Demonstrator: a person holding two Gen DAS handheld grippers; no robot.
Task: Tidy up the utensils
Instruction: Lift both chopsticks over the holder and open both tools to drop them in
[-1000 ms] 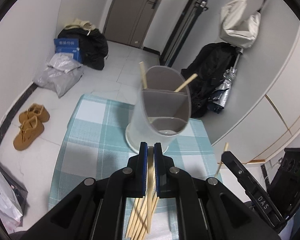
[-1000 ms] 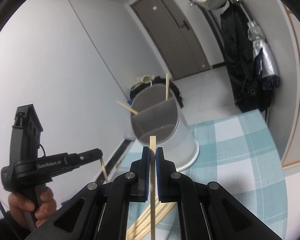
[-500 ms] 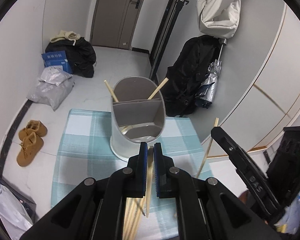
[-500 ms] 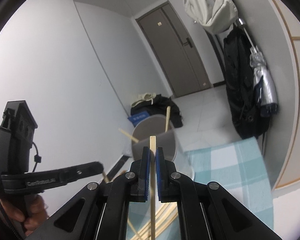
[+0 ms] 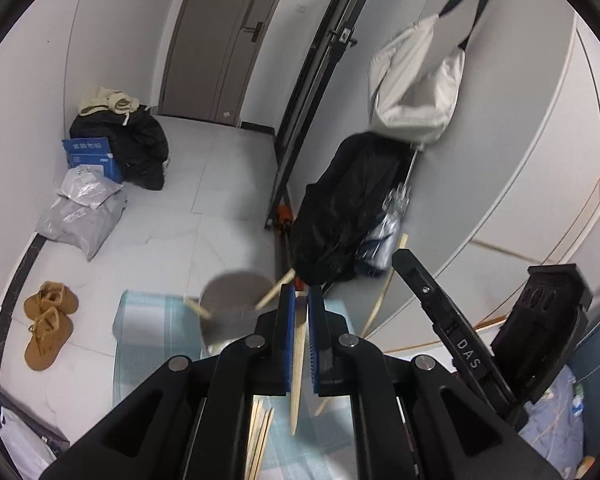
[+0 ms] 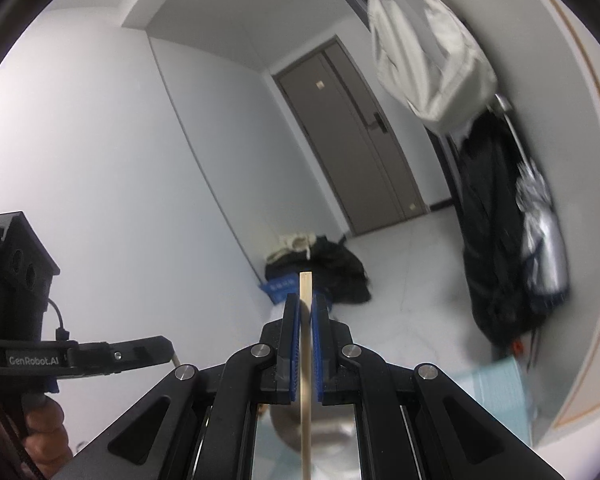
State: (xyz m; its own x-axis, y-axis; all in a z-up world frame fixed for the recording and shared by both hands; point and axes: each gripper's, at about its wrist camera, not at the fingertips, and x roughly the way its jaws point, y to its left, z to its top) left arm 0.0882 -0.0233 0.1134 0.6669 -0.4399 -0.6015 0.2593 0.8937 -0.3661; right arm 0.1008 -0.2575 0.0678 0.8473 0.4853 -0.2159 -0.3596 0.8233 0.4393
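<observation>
My left gripper (image 5: 298, 304) is shut on a wooden chopstick (image 5: 298, 368) that hangs down between the blue pads, high above the table. Below it stands a grey utensil holder (image 5: 228, 308) with two chopsticks leaning in it, on a teal checked cloth (image 5: 148, 332). More loose chopsticks (image 5: 260, 432) lie on the cloth. My right gripper (image 6: 306, 304) is shut on another chopstick (image 6: 306, 360), held upright; the holder (image 6: 320, 436) shows blurred beneath it. The right gripper (image 5: 452, 332) with its chopstick also shows in the left wrist view, and the left gripper (image 6: 112, 354) in the right wrist view.
Brown shoes (image 5: 46, 320), grey parcels (image 5: 80, 212) and a dark clothes pile (image 5: 128, 140) lie on the floor. A black coat (image 5: 348, 208) and a white bag (image 5: 416, 92) hang on the right wall. A door (image 6: 356, 140) is at the back.
Both grippers have risen with their chopsticks. The holder now sits lower and smaller in both views, and the views tilt up toward the room.
</observation>
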